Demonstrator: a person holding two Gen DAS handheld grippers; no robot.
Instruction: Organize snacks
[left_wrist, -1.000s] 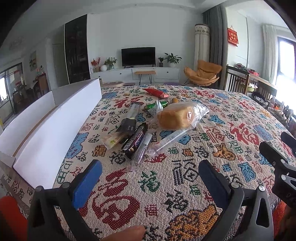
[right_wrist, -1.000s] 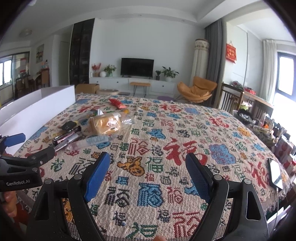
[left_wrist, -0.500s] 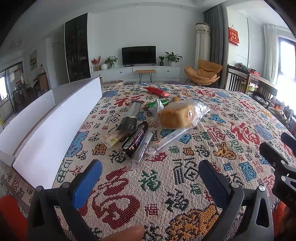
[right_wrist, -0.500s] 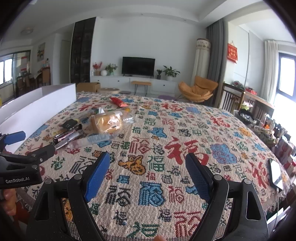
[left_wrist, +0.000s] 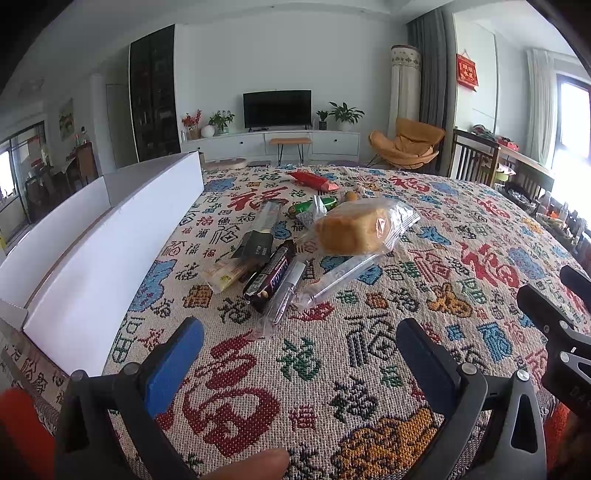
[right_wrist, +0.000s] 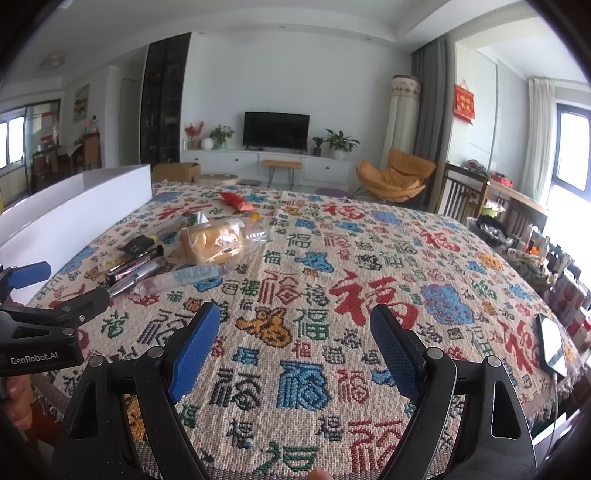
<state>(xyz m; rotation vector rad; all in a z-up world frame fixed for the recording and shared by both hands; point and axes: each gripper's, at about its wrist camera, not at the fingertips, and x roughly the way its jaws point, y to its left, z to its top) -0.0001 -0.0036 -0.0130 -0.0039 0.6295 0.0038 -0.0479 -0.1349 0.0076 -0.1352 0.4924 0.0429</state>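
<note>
A heap of snacks lies on the patterned tablecloth (left_wrist: 369, 332): a bagged bread loaf (left_wrist: 354, 227), a dark chocolate bar (left_wrist: 271, 275), a clear long wrapper (left_wrist: 332, 277), a black packet (left_wrist: 256, 243), a green packet (left_wrist: 310, 205) and a red packet (left_wrist: 314, 180). My left gripper (left_wrist: 299, 354) hovers open over the cloth, short of the heap. My right gripper (right_wrist: 293, 345) is open too, further right, with nothing between its blue pads. The bread (right_wrist: 212, 242) and the red packet (right_wrist: 232, 199) lie ahead and left of the right gripper. A white box (left_wrist: 110, 243) stands along the left.
The white box's wall (right_wrist: 74, 210) borders the cloth on the left. A phone (right_wrist: 550, 343) lies near the table's right edge. Chairs and a cluttered sideboard (right_wrist: 517, 229) stand to the right. A TV unit (left_wrist: 277, 138) and an orange armchair (left_wrist: 406, 147) are behind the table.
</note>
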